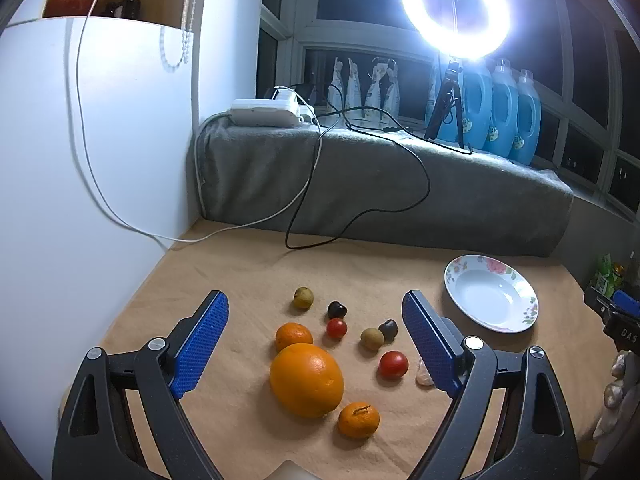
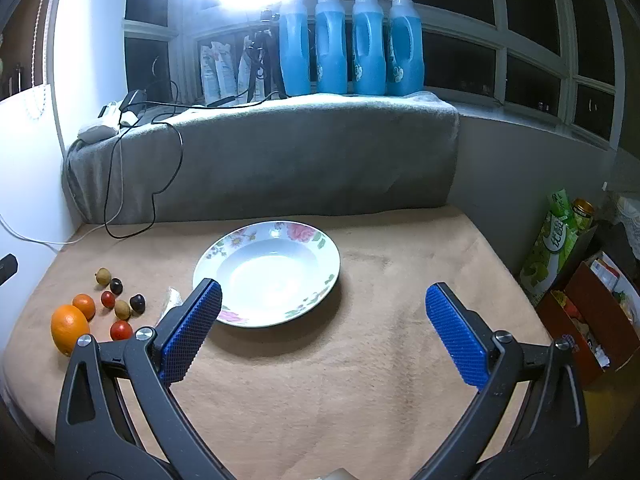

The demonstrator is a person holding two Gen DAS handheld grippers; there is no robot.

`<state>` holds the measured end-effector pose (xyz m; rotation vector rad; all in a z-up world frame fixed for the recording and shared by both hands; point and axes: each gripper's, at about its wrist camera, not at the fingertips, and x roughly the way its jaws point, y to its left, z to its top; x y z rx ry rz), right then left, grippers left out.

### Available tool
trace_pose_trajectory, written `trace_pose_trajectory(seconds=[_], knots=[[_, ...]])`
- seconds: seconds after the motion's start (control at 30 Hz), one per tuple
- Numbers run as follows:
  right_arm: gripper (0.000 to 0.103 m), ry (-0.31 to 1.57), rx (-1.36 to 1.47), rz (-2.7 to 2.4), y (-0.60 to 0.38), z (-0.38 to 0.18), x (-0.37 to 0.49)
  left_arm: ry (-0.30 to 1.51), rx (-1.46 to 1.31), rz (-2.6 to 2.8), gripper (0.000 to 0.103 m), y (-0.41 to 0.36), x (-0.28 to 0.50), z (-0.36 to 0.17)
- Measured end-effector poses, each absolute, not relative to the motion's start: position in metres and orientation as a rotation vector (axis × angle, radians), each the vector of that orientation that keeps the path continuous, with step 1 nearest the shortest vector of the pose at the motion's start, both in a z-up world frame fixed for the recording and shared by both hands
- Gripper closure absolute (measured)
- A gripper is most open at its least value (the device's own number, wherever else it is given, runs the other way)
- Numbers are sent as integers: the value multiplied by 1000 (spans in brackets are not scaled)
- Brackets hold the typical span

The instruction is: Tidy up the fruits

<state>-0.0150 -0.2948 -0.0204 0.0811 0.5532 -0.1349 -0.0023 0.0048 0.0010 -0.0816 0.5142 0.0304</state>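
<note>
Both grippers, left (image 1: 315, 312) and right (image 2: 323, 302), hang with jaws wide apart and empty; fruit lies lower centre, the plate (image 1: 520, 280) right of it; the orange (image 1: 307, 379) looks firm, heavy, best gripped across its middle.

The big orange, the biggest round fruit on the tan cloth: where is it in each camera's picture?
Left wrist view: the big round orange lies low in the middle, between the open left gripper's blue fingers.
Right wrist view: it sits at the far left edge, beside the open right gripper's left finger.
Shared landmark: the white flowered plate, to the right of the fruit in both views.
</note>
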Motion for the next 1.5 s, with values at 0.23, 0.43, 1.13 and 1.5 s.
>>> trace_pose_trajectory(seconds=[0.23,0.43,1.13,1.5], knots=[[0,556,81,-126,-290,-21,-15,509,-78,37,14,8,-2,1],[0,555,84,-119,-289,-21,-17,504,-73,38,14,9,-3,1],[0,571,106,-108,-291,-22,-16,494,-62,43,14,2,-4,3],[0,569,109,-99,-289,-23,-17,494,-57,42,14,1,-4,3]])
